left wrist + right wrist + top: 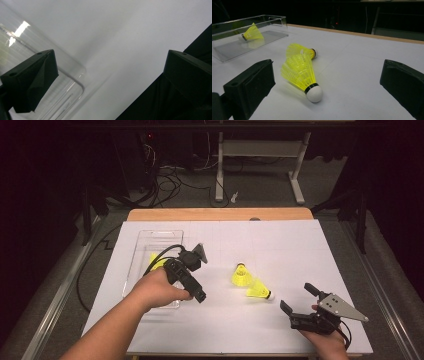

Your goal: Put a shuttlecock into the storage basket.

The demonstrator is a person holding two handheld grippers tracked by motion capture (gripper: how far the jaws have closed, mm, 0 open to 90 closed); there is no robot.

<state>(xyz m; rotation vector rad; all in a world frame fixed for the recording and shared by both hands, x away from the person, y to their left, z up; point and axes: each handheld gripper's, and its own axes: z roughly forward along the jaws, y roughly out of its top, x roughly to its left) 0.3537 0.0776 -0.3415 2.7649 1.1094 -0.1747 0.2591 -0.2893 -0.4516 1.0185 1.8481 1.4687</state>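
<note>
I have the right gripper (299,301) low at the near right of the white table (280,245), jaws spread wide with nothing between them, lined up on the nearer yellow shuttlecock (301,75); it lies on its side just ahead of the jaws, white cork toward me, its skirt touching or overlapping the second shuttlecock (300,51) behind it; a third shuttlecock (252,33) already lies in the clear plastic tray (145,240) at the far left; my left gripper (200,296) hangs over the tray's near right corner, jaws also apart and holding nothing; the work looks about a third done, with two left on the table; my worry is the contact between the two skirts: closing on the near one could drag or roll its neighbour, and the light feather skirt could crush or squirt out if I pinch it instead of the cork; coming in low, a jaw tip could also catch the table
</note>
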